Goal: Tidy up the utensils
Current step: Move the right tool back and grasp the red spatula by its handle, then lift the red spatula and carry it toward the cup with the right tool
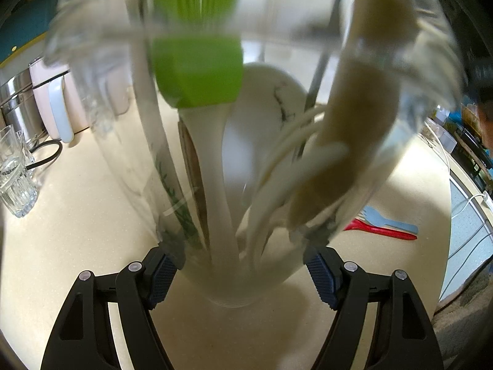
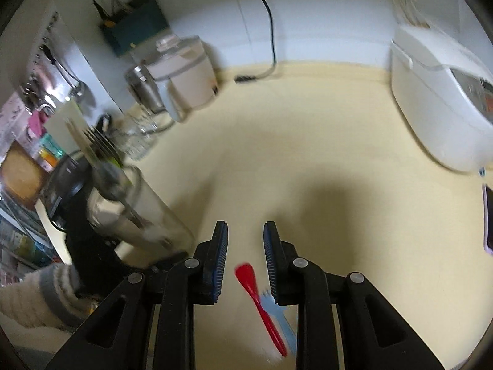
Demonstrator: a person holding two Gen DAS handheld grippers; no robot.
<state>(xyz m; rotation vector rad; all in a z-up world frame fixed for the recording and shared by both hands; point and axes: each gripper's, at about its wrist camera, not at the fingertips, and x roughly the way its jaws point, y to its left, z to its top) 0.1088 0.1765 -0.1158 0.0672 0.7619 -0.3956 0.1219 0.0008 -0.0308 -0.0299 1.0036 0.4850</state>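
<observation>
My left gripper (image 1: 243, 265) is shut on a clear glass jar (image 1: 129, 141) and holds it tilted above the counter. The jar holds several utensils: a green silicone brush (image 1: 197, 67), a white spoon (image 1: 268, 98) and a beige wooden spoon (image 1: 360, 117). The jar also shows in the right wrist view (image 2: 141, 215), at the left. A red spoon (image 1: 379, 229) and a light blue fork (image 1: 391, 220) lie side by side on the counter. My right gripper (image 2: 245, 237) is open and empty, hovering just above the red spoon (image 2: 258, 299) and blue fork (image 2: 282, 320).
A beige countertop (image 2: 292, 129) carries a white rice cooker (image 2: 440, 104) at the right, a pink kettle (image 2: 185, 74), a steel canister (image 2: 144, 89) and ribbed glasses (image 1: 15, 178) at the left. A black cable (image 2: 268, 30) hangs down the back wall. A phone (image 2: 488, 219) lies at the right edge.
</observation>
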